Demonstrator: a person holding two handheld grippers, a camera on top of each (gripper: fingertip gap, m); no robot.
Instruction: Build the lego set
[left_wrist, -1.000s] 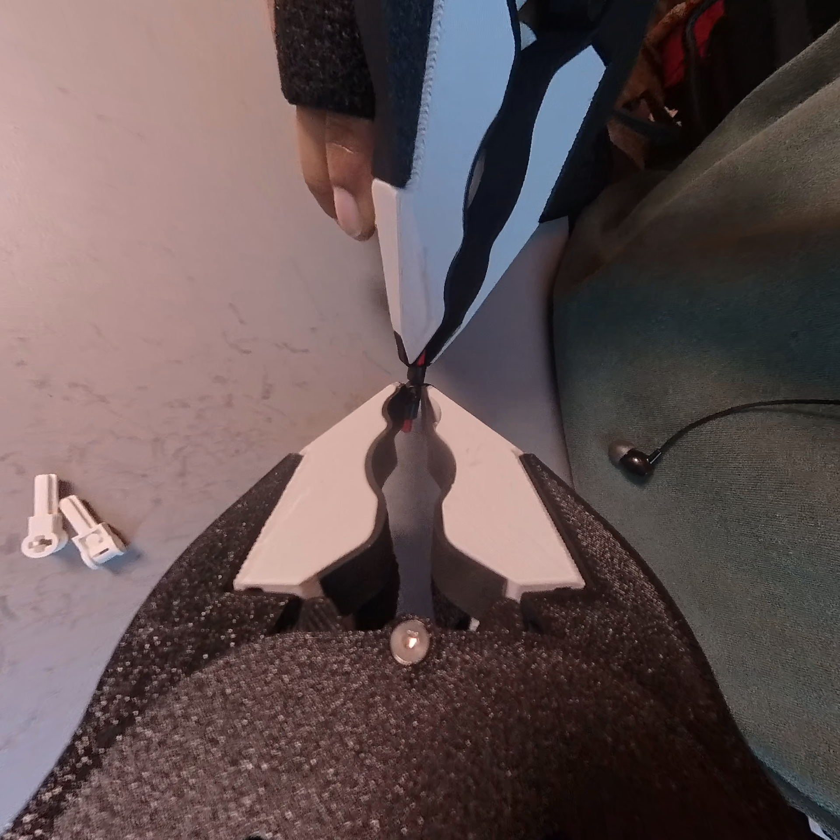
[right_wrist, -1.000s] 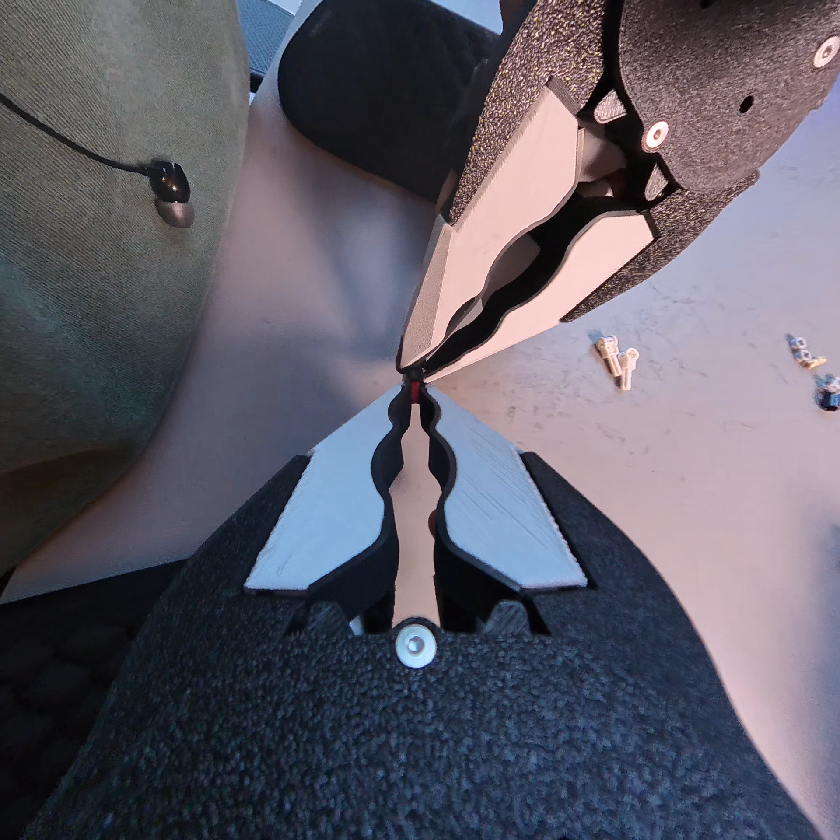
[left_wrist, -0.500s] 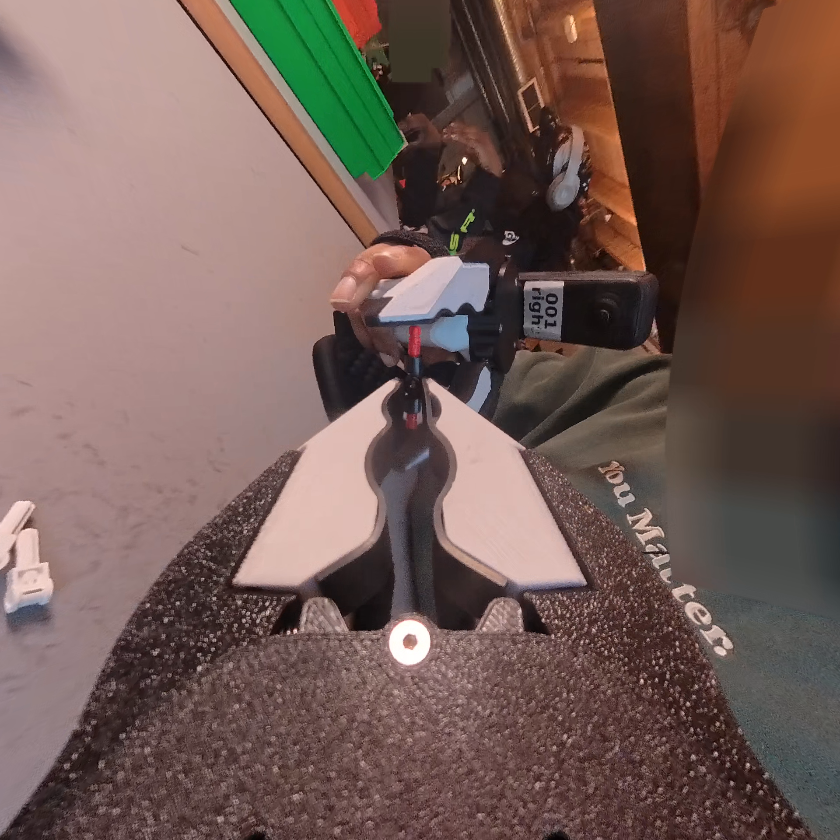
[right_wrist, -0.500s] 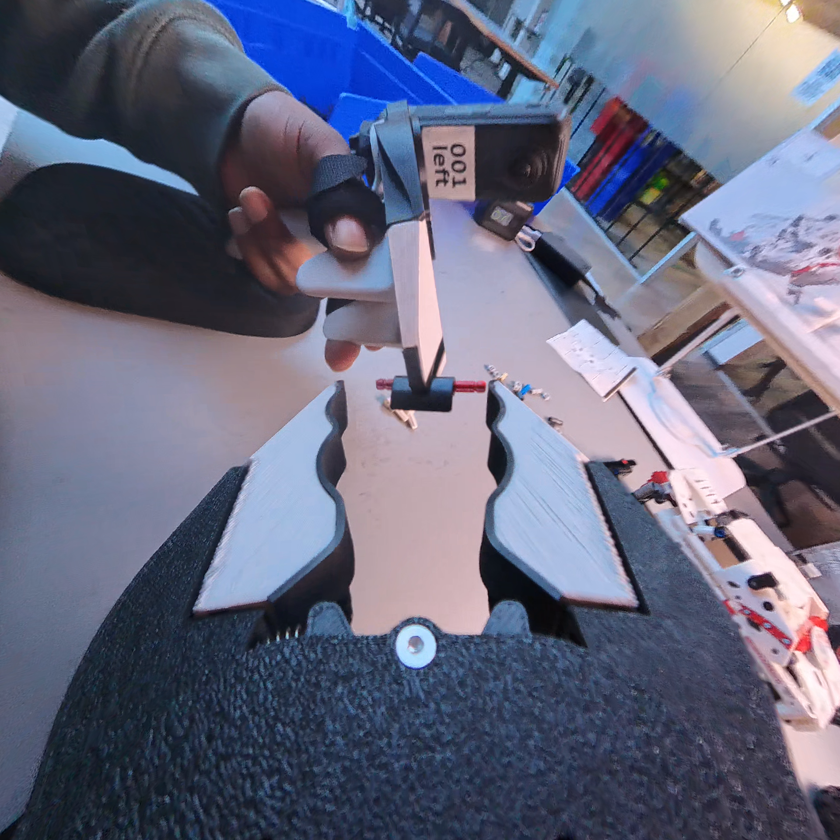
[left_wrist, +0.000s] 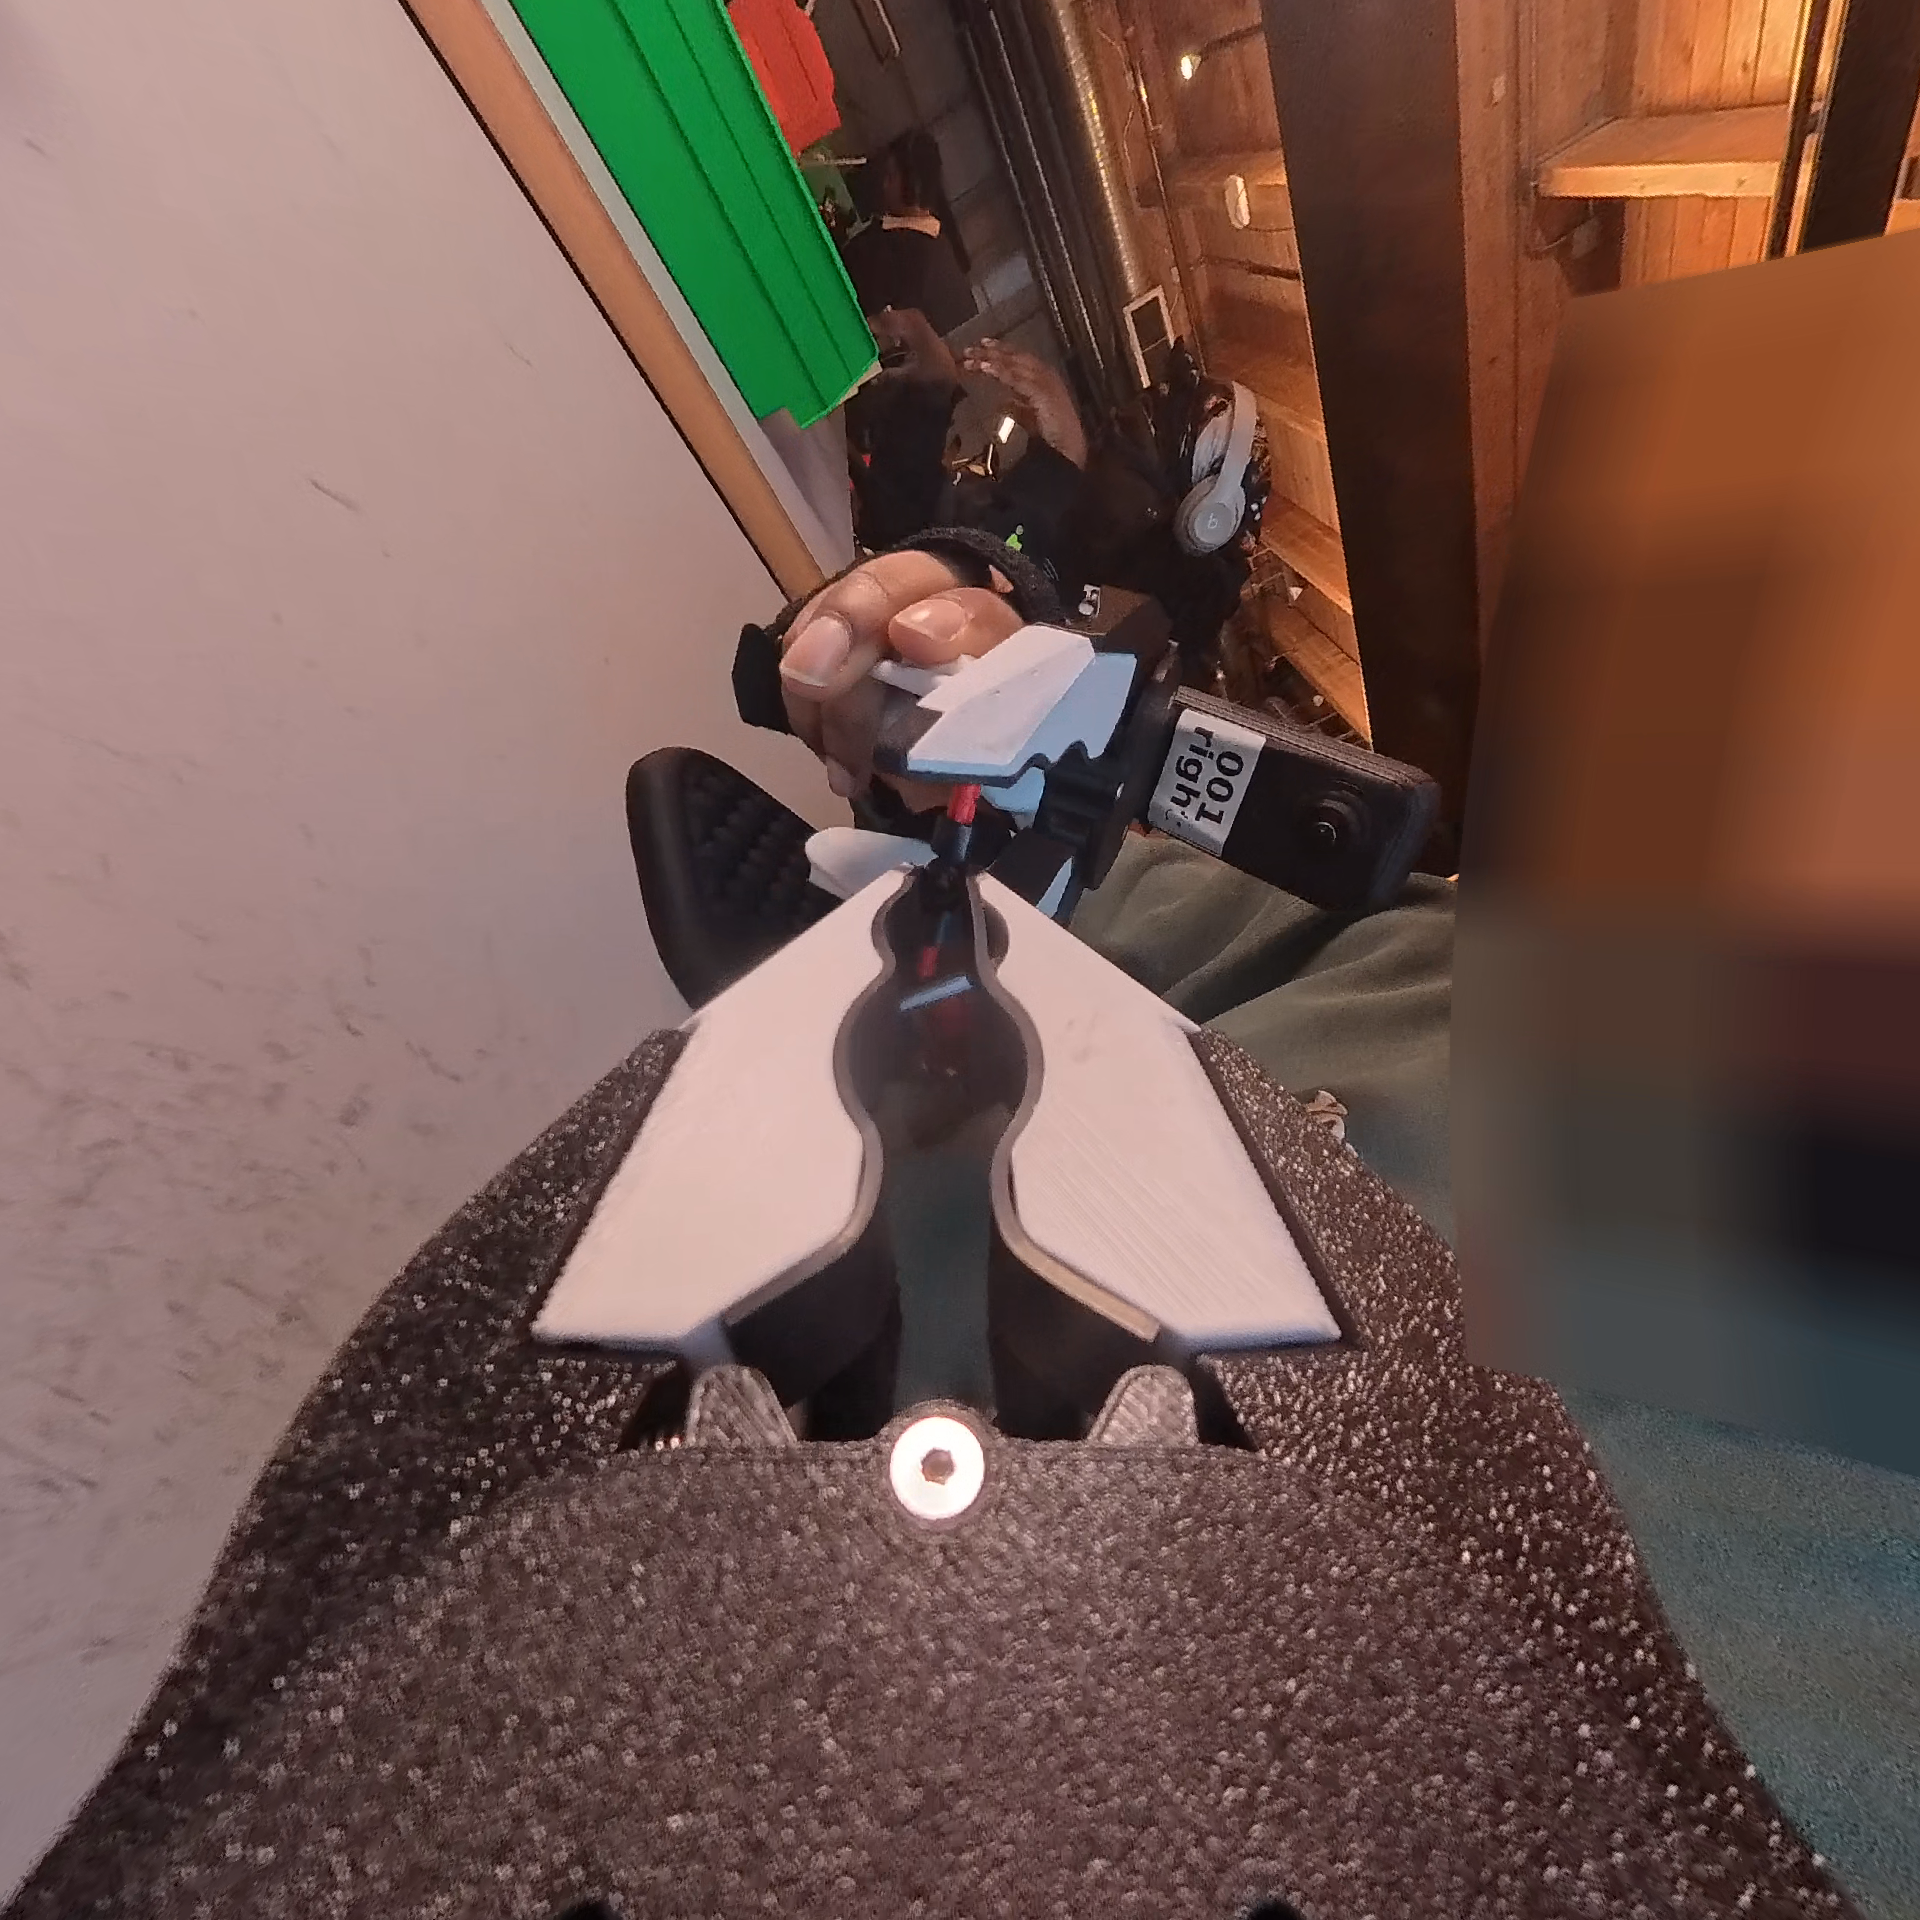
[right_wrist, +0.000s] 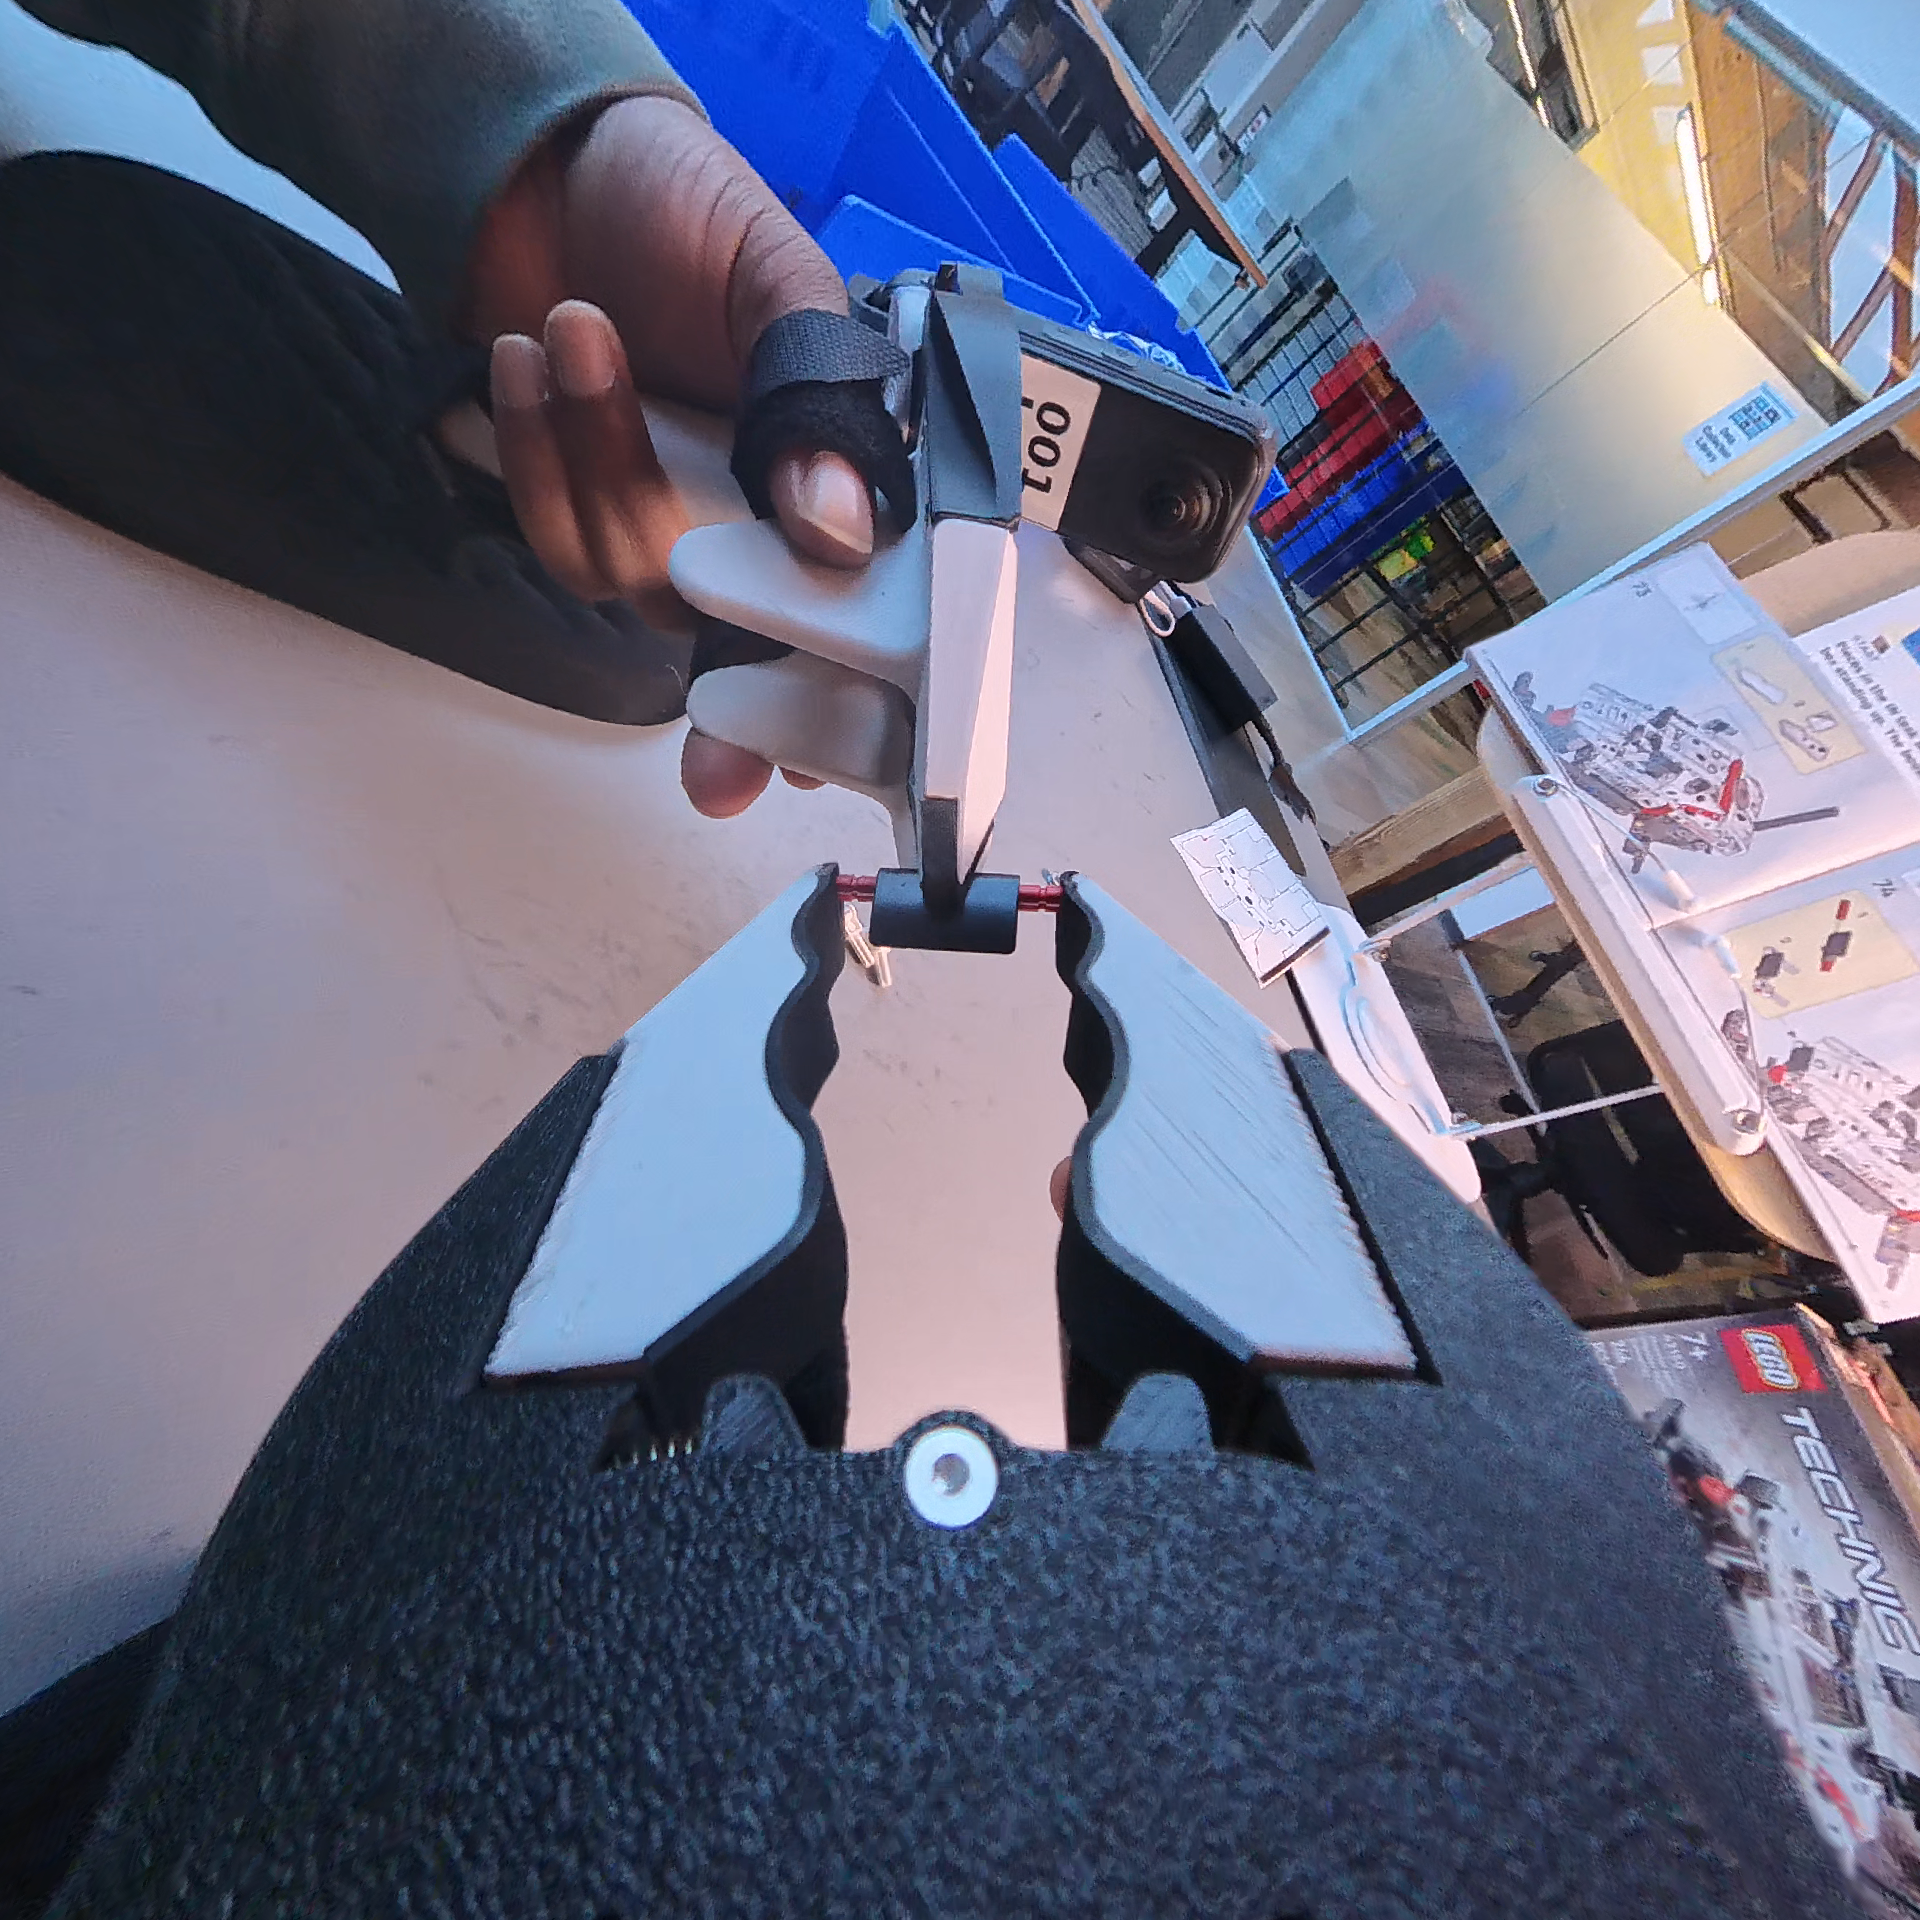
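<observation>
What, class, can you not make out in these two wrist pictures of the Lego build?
- Left wrist view: the small black connector on a red axle sits mostly hidden between the left gripper jaws.
- Right wrist view: the tiny pale pin on the table is part-hidden behind the right gripper.
- Right wrist view: the grey Lego box is cut off by the edge.

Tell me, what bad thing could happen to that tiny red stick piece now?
The left gripper pinches only the small black connector, in the air above the table; it might slip and drop. The right gripper is open, its fingertips at both ends of the red axle. Squeezing crookedly could twist the piece loose.
</observation>
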